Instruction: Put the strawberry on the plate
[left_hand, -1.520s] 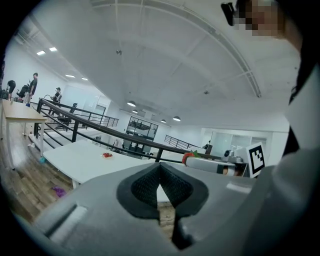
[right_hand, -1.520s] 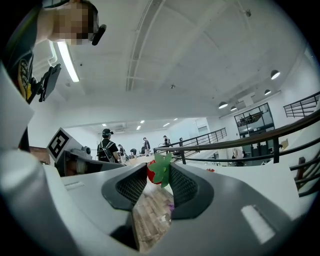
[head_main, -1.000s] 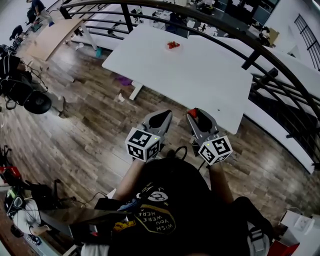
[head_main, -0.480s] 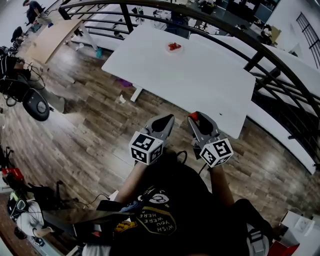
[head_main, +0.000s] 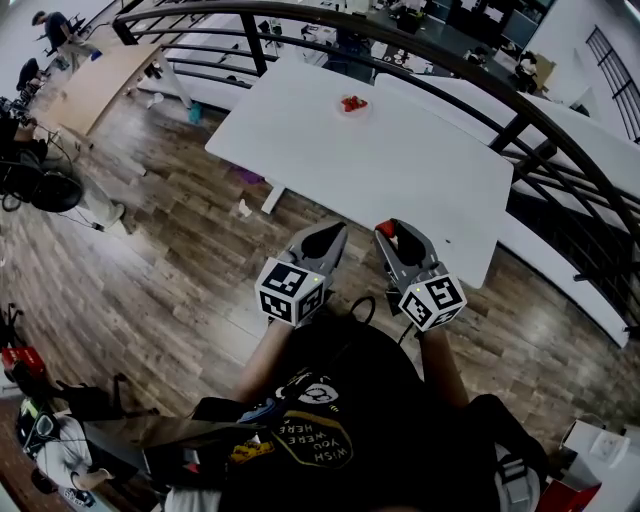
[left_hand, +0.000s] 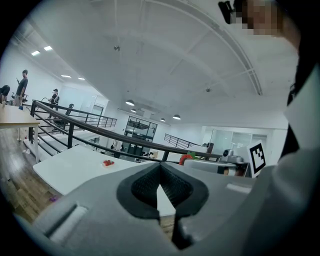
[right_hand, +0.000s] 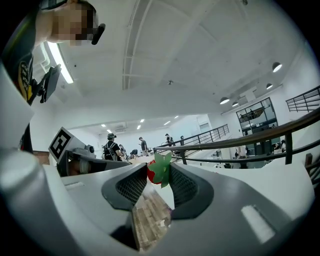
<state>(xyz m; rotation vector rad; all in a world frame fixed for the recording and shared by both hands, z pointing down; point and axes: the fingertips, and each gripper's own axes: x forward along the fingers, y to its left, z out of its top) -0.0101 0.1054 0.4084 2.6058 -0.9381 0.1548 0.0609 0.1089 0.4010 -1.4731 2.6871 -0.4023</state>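
Note:
My right gripper (head_main: 395, 232) is shut on a red strawberry (right_hand: 159, 169) with a green leaf top, pinched between the jaw tips; in the head view the strawberry (head_main: 394, 230) shows as a red spot at the gripper's tip. My left gripper (head_main: 322, 236) hangs beside it with its jaws closed and nothing between them. Both are held over the wooden floor, short of the near edge of the white table (head_main: 400, 170). A small white plate (head_main: 352, 104) with red fruit on it sits near the table's far edge; the plate (left_hand: 107, 163) also shows small in the left gripper view.
A dark curved railing (head_main: 520, 95) runs behind and to the right of the table. A wooden table (head_main: 100, 75) stands at the far left, with chairs and gear along the left floor. People stand in the background.
The view has shifted slightly; the table and plate sit a little closer and lower in the head view. Both grippers keep the same pose and the strawberry stays held.

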